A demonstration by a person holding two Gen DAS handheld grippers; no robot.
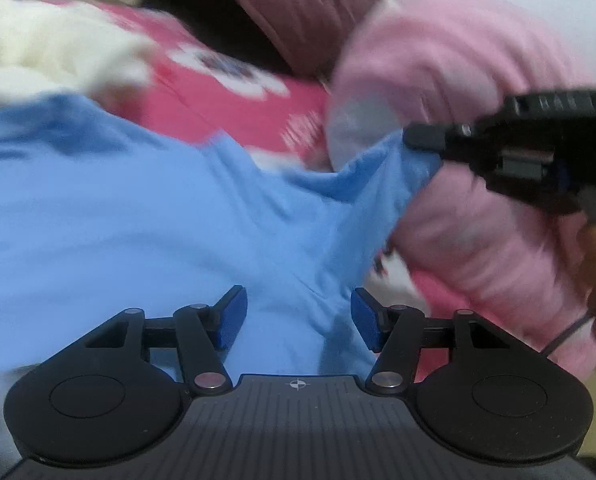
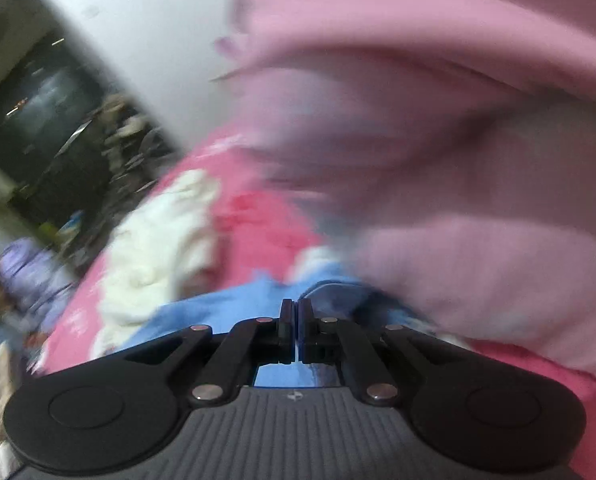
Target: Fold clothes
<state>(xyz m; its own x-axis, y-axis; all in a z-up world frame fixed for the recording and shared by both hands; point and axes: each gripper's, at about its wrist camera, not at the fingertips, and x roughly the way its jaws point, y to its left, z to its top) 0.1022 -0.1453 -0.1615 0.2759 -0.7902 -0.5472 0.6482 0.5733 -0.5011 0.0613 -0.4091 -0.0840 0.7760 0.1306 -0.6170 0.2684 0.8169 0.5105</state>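
The light blue garment (image 1: 145, 216) is seen spread across the left and centre of the left wrist view, lying over a bright pink printed bedcover (image 1: 233, 100); one edge of it is drawn up towards the right of the frame, where it is pinched by the right gripper (image 1: 420, 138), whose jaws are closed tight on the cloth; in the right wrist view the same gripper (image 2: 296, 332) is shown with its pads pressed together and blue fabric bunched just beyond and beneath them. The left gripper (image 1: 298, 318) is held about half open at the bottom centre, over the blue cloth, with fabric lying between the pads but not visibly squeezed by them; nothing is judged to be gripped there.

For a clean fold, the near edge should probably be taken by the left gripper at a point matching the right one's hold, so that the edge is lifted evenly; the cloth should be kept taut between the two, and the pale pink garment (image 1: 470, 92) at right should be kept from being dragged along.

Only the left view shows the blue garment's full spread and a cream fleecy item (image 1: 37, 52) at upper left; only the right view shows a dark doorway (image 2: 45, 120) at left; both are heavily blurred.
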